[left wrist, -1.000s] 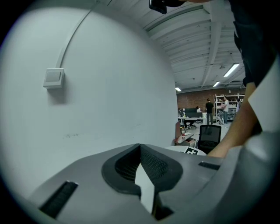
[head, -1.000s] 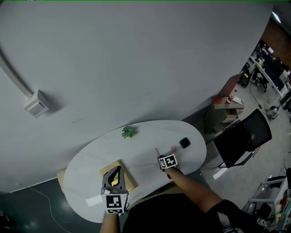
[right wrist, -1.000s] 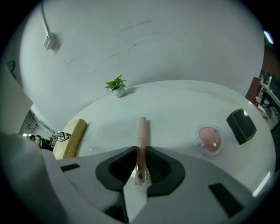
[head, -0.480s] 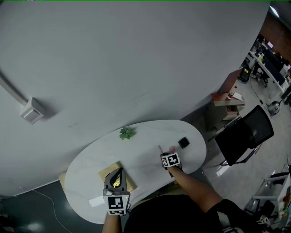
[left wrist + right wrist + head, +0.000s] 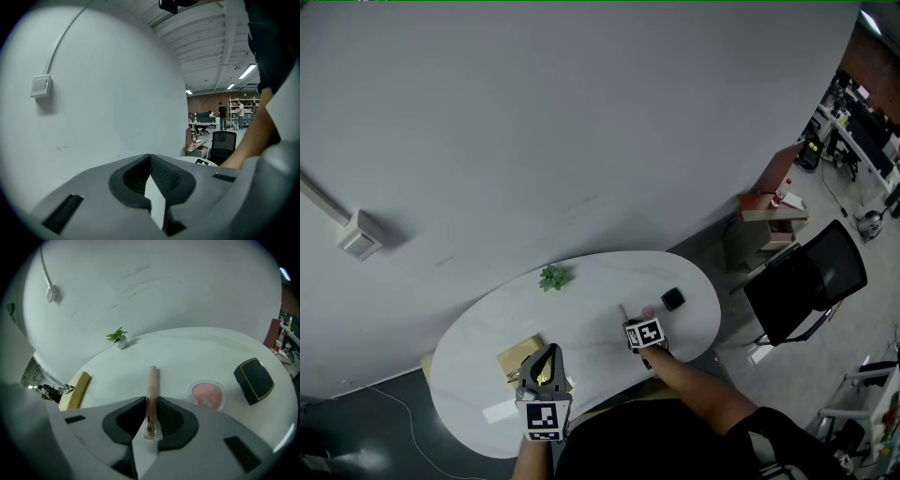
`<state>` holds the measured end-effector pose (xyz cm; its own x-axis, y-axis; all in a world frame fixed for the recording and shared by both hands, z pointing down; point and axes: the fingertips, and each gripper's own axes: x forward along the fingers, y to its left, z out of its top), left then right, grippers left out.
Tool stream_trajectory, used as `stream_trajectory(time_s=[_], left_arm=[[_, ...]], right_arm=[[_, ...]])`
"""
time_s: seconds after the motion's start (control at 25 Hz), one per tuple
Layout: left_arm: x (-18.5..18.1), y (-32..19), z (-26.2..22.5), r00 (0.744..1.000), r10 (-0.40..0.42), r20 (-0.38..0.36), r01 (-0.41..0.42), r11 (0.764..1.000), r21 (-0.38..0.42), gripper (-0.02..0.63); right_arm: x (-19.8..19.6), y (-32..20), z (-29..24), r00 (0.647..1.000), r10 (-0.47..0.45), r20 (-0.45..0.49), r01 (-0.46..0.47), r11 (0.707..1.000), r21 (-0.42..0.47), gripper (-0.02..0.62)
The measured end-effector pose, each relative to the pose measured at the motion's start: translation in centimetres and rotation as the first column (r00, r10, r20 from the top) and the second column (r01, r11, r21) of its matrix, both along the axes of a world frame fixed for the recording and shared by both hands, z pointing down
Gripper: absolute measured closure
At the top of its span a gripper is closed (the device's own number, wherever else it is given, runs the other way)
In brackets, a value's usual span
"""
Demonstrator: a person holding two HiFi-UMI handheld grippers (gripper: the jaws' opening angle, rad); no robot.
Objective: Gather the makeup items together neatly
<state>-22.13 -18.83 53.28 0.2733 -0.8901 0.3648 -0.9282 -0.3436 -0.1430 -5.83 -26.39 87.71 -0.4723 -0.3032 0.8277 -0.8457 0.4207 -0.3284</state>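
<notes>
Right gripper view: my right claw [image 5: 151, 403] pinches a slim glossy pink tube [image 5: 152, 378] at centre; round pink compact [image 5: 206, 395] and matte black case [image 5: 253, 380] lie right on the white table [image 5: 187, 350]. My left claw [image 5: 150, 157] sits closed, empty.

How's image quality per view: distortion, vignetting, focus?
Head view: evenly lit, mild wide-angle bend, table small. Left gripper view: strong fisheye, black corners, mostly wall. Right gripper view: same fisheye curves the table edge; lip gloss tube in the right gripper is sharp.
</notes>
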Motion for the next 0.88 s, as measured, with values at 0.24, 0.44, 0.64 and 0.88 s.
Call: stream_trajectory(time_s=[0.24, 0.44, 0.64, 0.88], left_arm=[[-0.3, 0.8, 0.6, 1.0, -0.002, 0.016, 0.002, 1.0, -0.021, 0.584], [-0.5, 1.6, 1.0, 1.0, 0.013, 0.015, -0.013, 0.999, -0.029, 0.584], [-0.8, 1.9, 0.5, 0.999, 0.034, 0.013, -0.034, 0.999, -0.012, 0.584], [-2.5, 1.9, -1.0, 1.0, 0.02, 0.017, -0.02, 0.999, 0.027, 0.584]], right_arm=[[0.0, 0.1, 0.0, 1.0, 0.021, 0.007, -0.021, 1.0, -0.002, 0.508], [0.1, 0.4, -0.1, 1.0, 0.026, -0.005, -0.026, 1.0, 0.003, 0.488], [0.8, 0.4, -0.4, 0.998, 0.052, -0.017, -0.052, 0.999, 0.014, 0.472], [1.9, -0.2, -4.4, 0.996, 0.089, 0.016, -0.09, 0.989, 0.116, 0.46]])
